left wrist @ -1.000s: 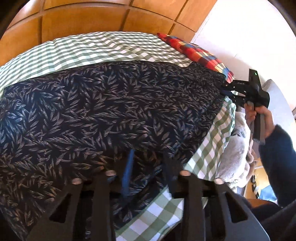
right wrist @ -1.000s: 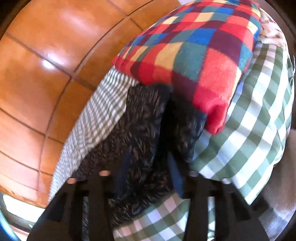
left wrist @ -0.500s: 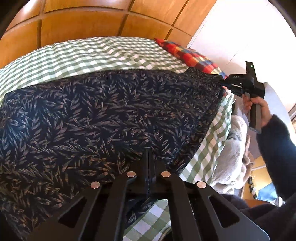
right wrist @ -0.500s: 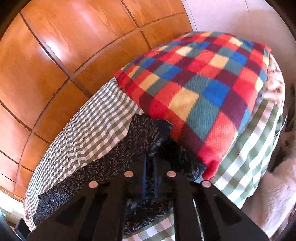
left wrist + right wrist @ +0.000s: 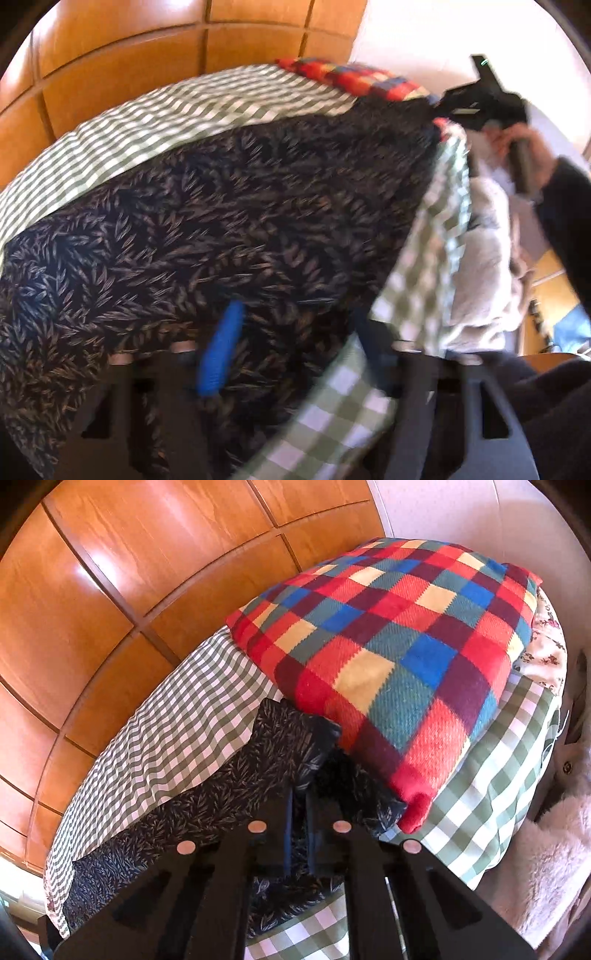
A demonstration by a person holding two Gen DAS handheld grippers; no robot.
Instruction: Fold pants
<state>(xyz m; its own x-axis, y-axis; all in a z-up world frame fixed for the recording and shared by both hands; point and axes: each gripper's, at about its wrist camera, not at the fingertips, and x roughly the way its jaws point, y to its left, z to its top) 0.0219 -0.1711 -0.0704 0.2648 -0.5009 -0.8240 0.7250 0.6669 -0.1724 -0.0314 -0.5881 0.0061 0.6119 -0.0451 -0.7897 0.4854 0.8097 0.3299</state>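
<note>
Pants (image 5: 229, 206) at frame centre: my right tongs (image 5: 299, 834) clamp them, left tongs (image 5: 295, 354) apart, so one-sided pulling may skew them.

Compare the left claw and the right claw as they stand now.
The left claw is open, its fingers spread wide over the dark leaf-print pants; the right claw is shut, pinching the pants' edge beside the plaid blanket. The left claw's view is motion-blurred; the right claw's is sharp. Both are black and are over the pants on the green checked bedspread.
</note>
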